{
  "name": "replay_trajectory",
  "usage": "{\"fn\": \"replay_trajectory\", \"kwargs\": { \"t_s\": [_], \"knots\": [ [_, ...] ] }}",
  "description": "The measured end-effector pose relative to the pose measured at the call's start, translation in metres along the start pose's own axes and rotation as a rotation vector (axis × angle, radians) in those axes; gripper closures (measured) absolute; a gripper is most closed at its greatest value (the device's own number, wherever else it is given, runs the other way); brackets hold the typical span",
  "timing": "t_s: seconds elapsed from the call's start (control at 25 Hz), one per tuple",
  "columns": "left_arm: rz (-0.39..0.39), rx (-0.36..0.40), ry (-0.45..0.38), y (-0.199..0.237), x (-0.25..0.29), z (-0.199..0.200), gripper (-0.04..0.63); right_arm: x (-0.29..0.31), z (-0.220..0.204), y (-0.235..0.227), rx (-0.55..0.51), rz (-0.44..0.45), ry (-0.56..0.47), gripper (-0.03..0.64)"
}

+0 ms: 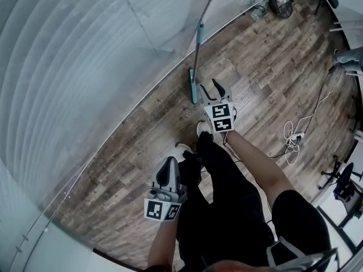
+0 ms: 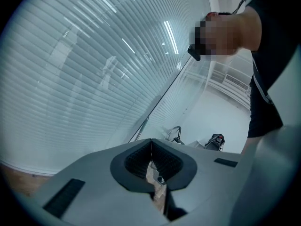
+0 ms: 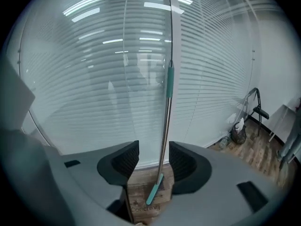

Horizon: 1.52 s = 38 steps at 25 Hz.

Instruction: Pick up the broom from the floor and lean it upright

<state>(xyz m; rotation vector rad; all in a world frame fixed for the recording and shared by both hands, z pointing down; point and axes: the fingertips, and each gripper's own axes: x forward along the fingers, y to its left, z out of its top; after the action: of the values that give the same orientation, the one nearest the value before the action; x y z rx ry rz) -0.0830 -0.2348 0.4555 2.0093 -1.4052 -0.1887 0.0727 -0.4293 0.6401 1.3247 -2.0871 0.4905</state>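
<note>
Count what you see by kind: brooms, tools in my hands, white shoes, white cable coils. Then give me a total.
broom: 1
tools, left tool and right tool: 2
white shoes: 2
white cable coil: 1
Total: 6

The broom point(image 1: 200, 35) handle's top is cut off.

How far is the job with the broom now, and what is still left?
Done: the teal-and-metal broom stands upright, its head on the wooden floor, leaning on the glass wall with blinds. In hand: nothing; the right gripper is open and clear of the handle, the left gripper shut and empty. Left: apparently nothing but to step away.
</note>
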Motion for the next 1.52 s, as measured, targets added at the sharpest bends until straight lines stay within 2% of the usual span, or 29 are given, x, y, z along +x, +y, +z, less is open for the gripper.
{"fn": "replay_trajectory", "kwargs": {
  "t_s": [0.16, 0.28, 0.36, 0.48, 0.6, 0.68, 0.8, 1.04, 1.32, 1.52],
  "knots": [
    [-0.020, 0.049, 0.007, -0.034, -0.026, 0.036, 0.577, -0.095, 0.037, 0.017, 0.139, 0.042, -0.055, 0.431],
    [-0.015, 0.064, 0.000, -0.061, -0.054, 0.065, 0.577, -0.173, 0.081, 0.042, 0.210, 0.181, -0.127, 0.431],
    [-0.015, 0.067, -0.022, -0.080, -0.066, 0.085, 0.577, -0.221, 0.119, 0.067, 0.190, 0.292, -0.189, 0.431],
    [-0.037, 0.085, -0.056, -0.115, -0.074, 0.109, 0.577, -0.286, 0.168, 0.098, 0.102, 0.369, -0.284, 0.431],
    [-0.046, 0.129, -0.072, -0.142, -0.080, 0.127, 0.577, -0.334, 0.193, 0.115, 0.059, 0.356, -0.351, 0.447],
    [-0.025, 0.139, -0.088, -0.148, -0.089, 0.142, 0.577, -0.356, 0.199, 0.119, 0.061, 0.315, -0.362, 0.543],
    [-0.008, 0.127, -0.128, -0.155, -0.103, 0.163, 0.577, -0.389, 0.208, 0.129, 0.081, 0.345, -0.377, 0.578],
    [-0.026, 0.201, -0.180, -0.183, -0.117, 0.184, 0.577, -0.446, 0.247, 0.154, 0.070, 0.489, -0.518, 0.591],
    [0.001, 0.275, -0.312, -0.199, -0.135, 0.219, 0.577, -0.460, 0.264, 0.167, -0.025, 0.468, -0.545, 0.591],
    [0.002, 0.296, -0.359, -0.206, -0.136, 0.234, 0.577, -0.471, 0.278, 0.167, -0.054, 0.458, -0.587, 0.597]
  ]
}}
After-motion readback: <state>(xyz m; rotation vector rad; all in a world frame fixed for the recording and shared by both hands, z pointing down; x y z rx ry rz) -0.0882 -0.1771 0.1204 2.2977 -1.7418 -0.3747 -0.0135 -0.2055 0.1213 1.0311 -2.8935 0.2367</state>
